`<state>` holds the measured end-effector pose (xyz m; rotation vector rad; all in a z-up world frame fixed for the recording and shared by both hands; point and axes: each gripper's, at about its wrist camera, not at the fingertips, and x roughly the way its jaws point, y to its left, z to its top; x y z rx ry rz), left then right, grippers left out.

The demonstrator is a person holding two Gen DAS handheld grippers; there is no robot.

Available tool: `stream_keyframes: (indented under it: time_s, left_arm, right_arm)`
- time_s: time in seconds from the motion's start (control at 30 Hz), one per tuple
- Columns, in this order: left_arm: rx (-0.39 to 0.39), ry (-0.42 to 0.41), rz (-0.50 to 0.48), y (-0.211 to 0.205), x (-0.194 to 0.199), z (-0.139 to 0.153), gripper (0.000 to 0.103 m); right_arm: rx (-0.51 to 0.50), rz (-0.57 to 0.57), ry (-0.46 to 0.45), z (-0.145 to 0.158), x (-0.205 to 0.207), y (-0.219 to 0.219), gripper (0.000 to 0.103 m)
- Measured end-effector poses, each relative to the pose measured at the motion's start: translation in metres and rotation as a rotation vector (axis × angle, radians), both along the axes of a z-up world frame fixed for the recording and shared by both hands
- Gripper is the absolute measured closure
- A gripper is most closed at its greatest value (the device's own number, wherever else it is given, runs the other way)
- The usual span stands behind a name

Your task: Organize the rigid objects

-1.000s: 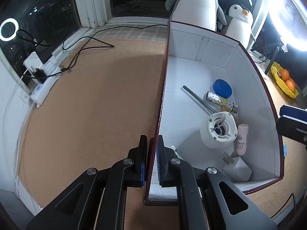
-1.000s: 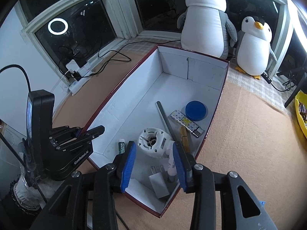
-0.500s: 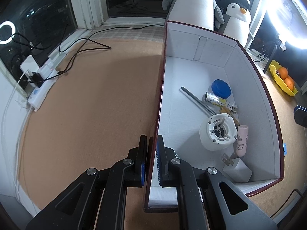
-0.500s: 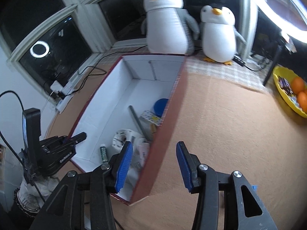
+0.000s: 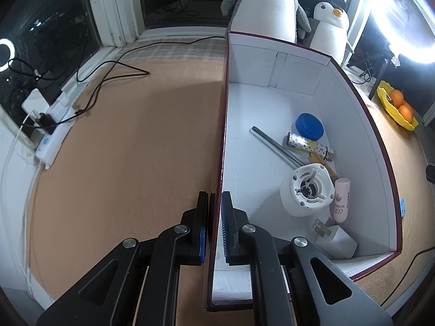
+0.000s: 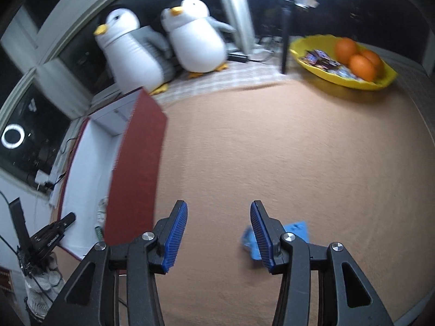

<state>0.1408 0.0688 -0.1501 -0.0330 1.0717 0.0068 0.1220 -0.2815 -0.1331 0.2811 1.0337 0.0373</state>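
The left gripper [image 5: 215, 225] is clamped tight on the thin left wall of the box [image 5: 223, 125], one ribbed blue pad outside, one inside, and the cardboard is pinched flat between them; the box is a long rectangular carton, glossy maroon outside and matte white within, resting on a tan, felt-like table cover [image 5: 130, 146]; inside, toward four o'clock from the box's middle, the rigid items lie clustered: a flat round blue lid [image 5: 310, 127], a slim grey metal rod [image 5: 274, 146] running diagonally, a patterned cylindrical tube [image 5: 304, 144] beside the lid, a chunky white plastic cylinder [image 5: 307, 190] with a hollow ribbed top standing on end, a pale pink bottle [image 5: 341, 199] lying just beside it at three o'clock, and a white plug cube [image 5: 335, 240] with metal prongs at five o'clock near the front wall; over in the right wrist view, the right gripper [image 6: 218, 233] hangs above bare cover with its jaws parted and nothing between the ribbed blue pads; a small blue scrap [image 6: 296, 231], blurred, lies just behind its right finger; the box's maroon side stands at nine o'clock; two plush penguins [image 6: 190, 38] sit at eleven o'clock, and a yellow dish [image 6: 339, 78] of round oranges at one o'clock.
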Motion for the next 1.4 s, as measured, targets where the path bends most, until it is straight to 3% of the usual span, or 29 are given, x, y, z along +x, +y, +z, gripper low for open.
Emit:
stream_keyframes:
  time_s: [0.23,0.43,0.9,1.03,1.4]
  left_arm:
    - [0.005,0.002,-0.016,0.001,0.003,-0.001,0.095]
    - [0.004,0.002,-0.023,0.001,0.004,-0.001,0.095]
    - [-0.004,0.001,-0.024,0.002,0.004,-0.002,0.095]
    - [-0.006,0.001,-0.023,0.002,0.004,-0.002,0.095]
    - [-0.017,0.009,-0.016,0.003,0.004,-0.004,0.095]
  right_arm:
    - [0.061,-0.157,0.067,-0.026,-0.016,-0.050,0.058]
    - [0.190,-0.249,0.155,-0.061,-0.028,-0.073,0.058]
    - [0.467,-0.432,0.263,-0.108,-0.023,-0.093,0.054]
    - [0.478,-0.438,0.273,-0.111,-0.017,-0.093,0.051]
    - [0.378,-0.403,0.329,-0.111,0.018,-0.079,0.049]
